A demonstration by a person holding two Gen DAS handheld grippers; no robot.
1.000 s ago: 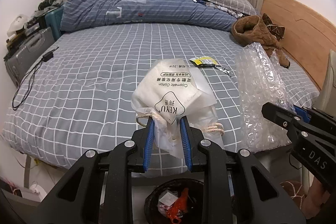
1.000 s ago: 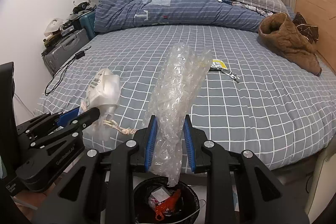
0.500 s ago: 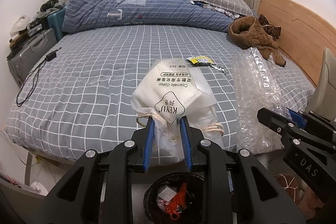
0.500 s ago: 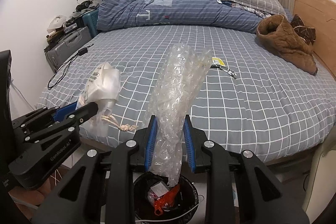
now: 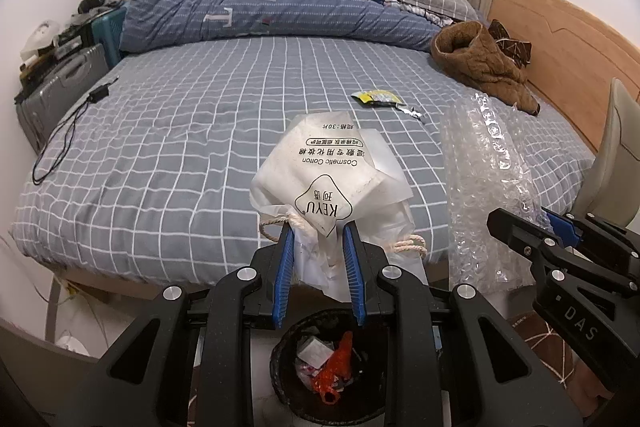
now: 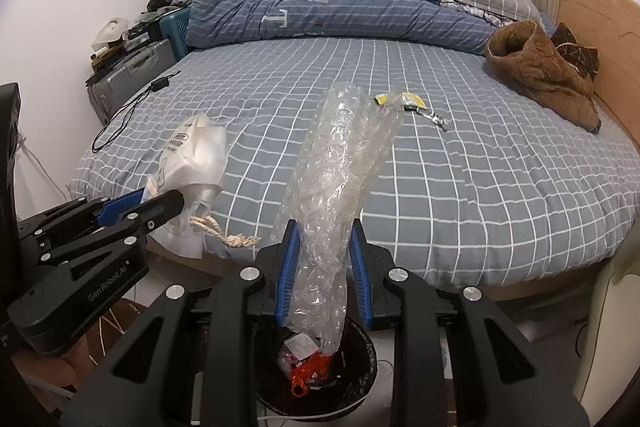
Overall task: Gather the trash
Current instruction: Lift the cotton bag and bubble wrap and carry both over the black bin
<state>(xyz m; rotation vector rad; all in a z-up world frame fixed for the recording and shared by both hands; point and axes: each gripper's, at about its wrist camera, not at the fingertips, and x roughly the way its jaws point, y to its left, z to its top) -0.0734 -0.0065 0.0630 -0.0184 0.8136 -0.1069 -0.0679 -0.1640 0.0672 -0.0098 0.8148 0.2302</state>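
My left gripper [image 5: 317, 233] is shut on a white cosmetic-cotton drawstring bag [image 5: 324, 183], held above a black trash bin [image 5: 330, 363] on the floor at the bed's foot. My right gripper [image 6: 323, 233] is shut on a roll of clear bubble wrap [image 6: 340, 171], whose lower end hangs into the bin [image 6: 316, 367]. The bin holds red and white scraps. The bag also shows in the right wrist view [image 6: 196, 155], the bubble wrap in the left wrist view [image 5: 484, 187]. A yellow wrapper [image 5: 378, 97] with a foil scrap lies on the bed.
A grey checked bed [image 5: 200, 131] fills the view, with a blue duvet [image 5: 256, 11] and pillow at the back. A brown jacket [image 5: 480, 67] lies by the wooden headboard at right. A grey suitcase [image 5: 56, 87] and a charger cable [image 5: 72, 123] are at left.
Both grippers have pulled back from the bed and risen a little, so the bin sits more fully below them. Both holds are unchanged.
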